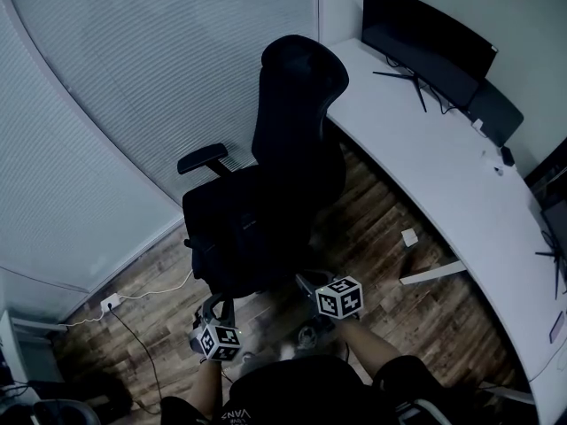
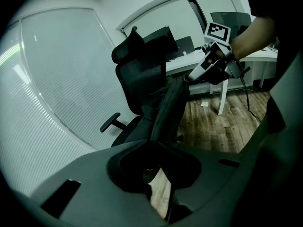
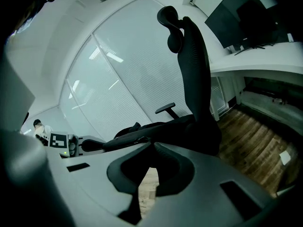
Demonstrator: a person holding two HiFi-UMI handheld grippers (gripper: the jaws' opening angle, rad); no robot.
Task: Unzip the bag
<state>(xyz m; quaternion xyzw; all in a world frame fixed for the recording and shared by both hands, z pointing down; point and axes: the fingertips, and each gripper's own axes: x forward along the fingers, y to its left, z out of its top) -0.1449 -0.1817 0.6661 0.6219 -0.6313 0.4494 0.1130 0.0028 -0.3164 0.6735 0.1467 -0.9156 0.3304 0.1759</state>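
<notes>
A black bag lies at the front of a black office chair and is pulled into a taut band between my two grippers. My left gripper is shut on the bag's lower end, and the fabric runs up out of its jaws. In the left gripper view my right gripper pinches the band's upper end. The right gripper view shows the right gripper shut on the dark fabric, which stretches left to the left gripper. I cannot make out a zip pull. In the head view both grippers sit low, in front of the seat.
A long white desk with a dark monitor curves along the right. A white cable and socket lie on the wooden floor at the left. A small white box sits by the desk leg. Blinds cover the curved wall.
</notes>
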